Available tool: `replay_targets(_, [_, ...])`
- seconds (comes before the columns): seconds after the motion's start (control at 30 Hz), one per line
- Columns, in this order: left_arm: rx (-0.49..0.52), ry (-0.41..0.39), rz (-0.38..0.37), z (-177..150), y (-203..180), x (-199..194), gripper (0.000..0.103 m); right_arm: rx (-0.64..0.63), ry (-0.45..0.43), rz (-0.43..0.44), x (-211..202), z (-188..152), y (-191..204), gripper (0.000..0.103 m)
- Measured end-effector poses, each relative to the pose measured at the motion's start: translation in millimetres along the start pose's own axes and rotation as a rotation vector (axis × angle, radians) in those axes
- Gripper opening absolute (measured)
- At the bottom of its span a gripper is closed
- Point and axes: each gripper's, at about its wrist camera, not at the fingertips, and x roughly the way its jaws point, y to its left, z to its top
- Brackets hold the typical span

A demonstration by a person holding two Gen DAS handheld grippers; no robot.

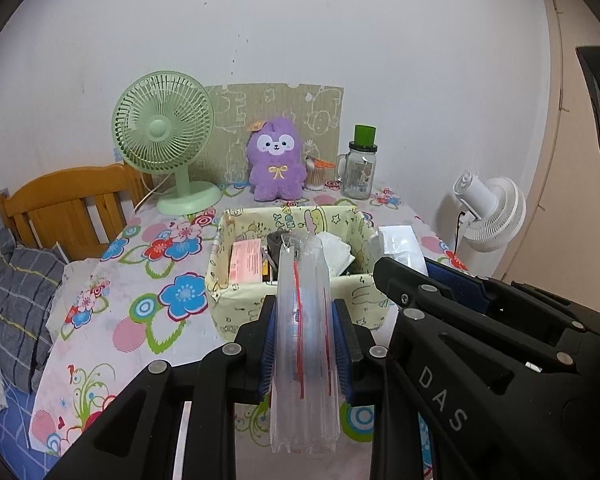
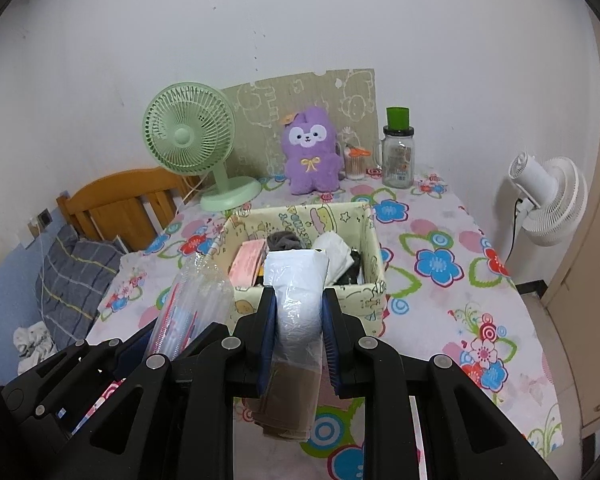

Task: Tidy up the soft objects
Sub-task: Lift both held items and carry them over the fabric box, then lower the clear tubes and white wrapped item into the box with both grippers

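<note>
White wall backs a table [image 1: 172, 320] under a flower-print cloth, with a green fan [image 1: 164, 136], a purple plush toy [image 1: 275, 160] and a glass jar [image 1: 358, 172] ranged along its far edge. At the middle of the cloth sits a pale yellow fabric box [image 2: 364, 300], open-topped and already holding a pink packet [image 2: 247, 260], dark cloth and something white.

Both tools hang side by side just short of the box's near wall, angled down toward it, so the box lies straight ahead and below each load.

The left gripper [image 1: 305, 340] is clamped narrow on a clear plastic bag with a red zip line [image 1: 304, 320]; the bag stands on edge between the pads, long axis running forward, its tip over the near rim. The right gripper [image 2: 299, 320] is pinched on a white plastic-wrapped packet [image 2: 296, 280], tan material showing at its lower end, long axis also pointing forward, tip over the box's opening. Neither hand looks clearly nearer; the right packet seems to reach slightly further in.
</note>
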Motion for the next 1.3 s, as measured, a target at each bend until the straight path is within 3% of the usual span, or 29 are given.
replay_targets(1.3, [0.005,-0.019,-0.004,55,5,53,0.025,0.009,-0.008,0.012,55,62,-15,0.025])
